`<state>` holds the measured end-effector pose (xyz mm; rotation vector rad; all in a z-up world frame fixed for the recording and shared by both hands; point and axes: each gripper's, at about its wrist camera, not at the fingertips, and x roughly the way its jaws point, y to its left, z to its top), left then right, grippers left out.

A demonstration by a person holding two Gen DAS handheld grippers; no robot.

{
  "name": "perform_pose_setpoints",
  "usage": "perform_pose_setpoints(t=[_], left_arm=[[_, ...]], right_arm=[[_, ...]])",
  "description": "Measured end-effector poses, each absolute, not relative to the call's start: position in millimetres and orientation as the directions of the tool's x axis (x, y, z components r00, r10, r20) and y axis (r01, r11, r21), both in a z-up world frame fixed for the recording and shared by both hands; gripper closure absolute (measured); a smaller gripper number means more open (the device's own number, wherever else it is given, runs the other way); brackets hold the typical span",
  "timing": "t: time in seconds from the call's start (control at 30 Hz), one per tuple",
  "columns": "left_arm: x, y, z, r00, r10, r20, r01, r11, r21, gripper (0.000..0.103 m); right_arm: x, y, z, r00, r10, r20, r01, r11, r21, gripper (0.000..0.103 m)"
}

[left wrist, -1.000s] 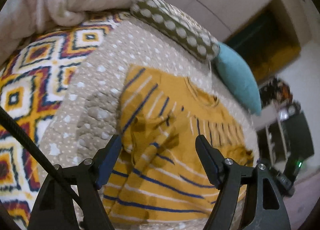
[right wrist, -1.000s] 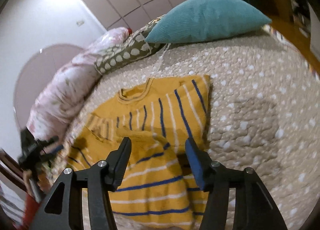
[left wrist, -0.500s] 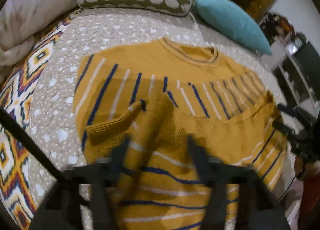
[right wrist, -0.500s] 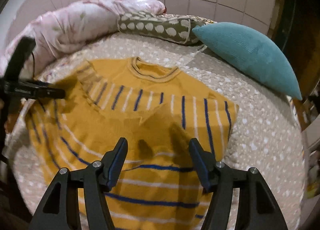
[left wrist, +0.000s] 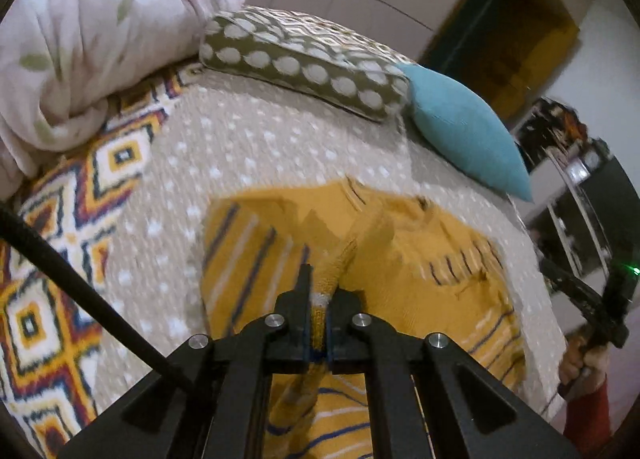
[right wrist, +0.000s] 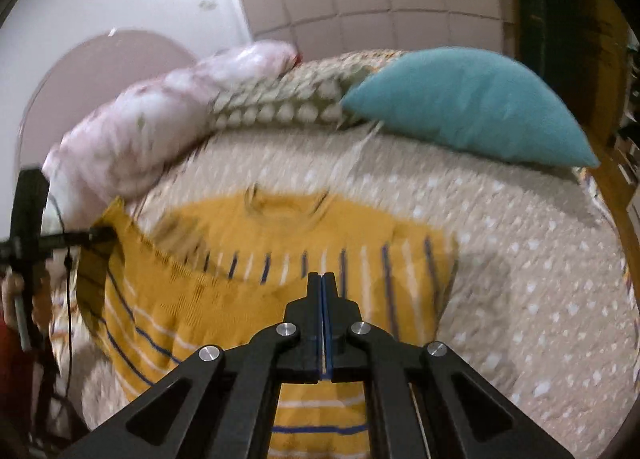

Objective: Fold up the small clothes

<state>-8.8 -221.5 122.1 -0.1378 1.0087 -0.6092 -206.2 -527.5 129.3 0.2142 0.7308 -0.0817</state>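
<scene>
A mustard-yellow sweater (left wrist: 424, 283) with blue and white stripes lies on the dotted beige bedspread (left wrist: 248, 147). My left gripper (left wrist: 320, 299) is shut on a bunched fold of it, and the knit rises in a ridge from the jaws. Seen from the right wrist, that left gripper (right wrist: 106, 234) holds the sweater's (right wrist: 200, 299) left corner raised off the bed. My right gripper (right wrist: 322, 283) is shut, pads together at a crease of the knit that is pulled taut toward the tips. The left wrist view has the right gripper (left wrist: 580, 295) at the bed's right edge.
A teal pillow (left wrist: 460, 131) and an olive dotted bolster (left wrist: 304, 63) line the bed's far side. A pink quilt (left wrist: 92, 51) is heaped at the left over a diamond-patterned blanket (left wrist: 60, 259). A black cable (left wrist: 80, 291) crosses low left. A red-sleeved hand (left wrist: 588, 399) holds the right gripper.
Both grippers were open above the sweater and have closed on it. The gripped knit has come up off the bedspread, and both views have rolled.
</scene>
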Motion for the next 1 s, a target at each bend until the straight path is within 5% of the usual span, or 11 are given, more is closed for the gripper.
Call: perform_pose_setpoints(t=[0.17, 0.23, 0.27, 0.3, 0.53, 0.57, 0.6, 0.63, 0.8, 1.0], left_arm=[[17.7, -228.3, 98.2, 0.37, -0.519, -0.771, 0.359, 0.845, -0.396, 0.099], [19.1, -231.1, 84.3, 0.364, -0.499, -0.787, 0.353, 0.855, -0.38, 0.099], [20.0, -231.7, 77.2, 0.358, -0.492, -0.793, 0.347, 0.859, -0.376, 0.099], [20.3, -231.1, 72.9, 0.355, -0.491, -0.796, 0.344, 0.86, -0.377, 0.099], [14.4, -229.1, 72.0, 0.368, -0.488, -0.791, 0.342, 0.862, -0.373, 0.099], [11.9, -230.1, 75.9, 0.378, -0.484, -0.79, 0.352, 0.864, -0.361, 0.099], [10.1, -230.1, 79.1, 0.384, -0.482, -0.788, 0.359, 0.864, -0.353, 0.099], [8.3, -230.7, 83.2, 0.391, -0.482, -0.784, 0.366, 0.863, -0.348, 0.099], [16.2, -235.7, 96.5, 0.41, -0.488, -0.77, 0.369, 0.861, -0.35, 0.099], [48.4, -252.8, 72.4, 0.371, -0.438, -0.819, 0.312, 0.889, -0.334, 0.099]], right_arm=[[-178.4, -551.6, 129.1, 0.732, 0.082, -0.677, 0.127, 0.959, 0.253, 0.099], [-172.5, -550.1, 116.6, 0.698, 0.118, -0.707, 0.104, 0.959, 0.263, 0.076], [-168.7, -546.9, 107.8, 0.677, 0.122, -0.726, 0.092, 0.964, 0.248, 0.055], [-164.7, -544.2, 99.1, 0.66, 0.122, -0.741, 0.083, 0.969, 0.234, 0.049], [-141.7, -535.0, 53.8, 0.585, 0.183, -0.79, 0.068, 0.96, 0.273, 0.049], [-141.5, -531.6, 49.9, 0.579, 0.192, -0.793, 0.056, 0.96, 0.274, 0.056], [-143.5, -527.7, 48.9, 0.578, 0.199, -0.792, 0.042, 0.961, 0.273, 0.089], [-146.2, -524.8, 51.4, 0.583, 0.196, -0.788, 0.037, 0.963, 0.267, 0.096], [-164.4, -526.0, 93.3, 0.69, 0.174, -0.702, 0.027, 0.964, 0.265, 0.096], [-136.8, -542.7, 103.2, 0.704, 0.078, -0.706, 0.125, 0.965, 0.232, 0.096]])
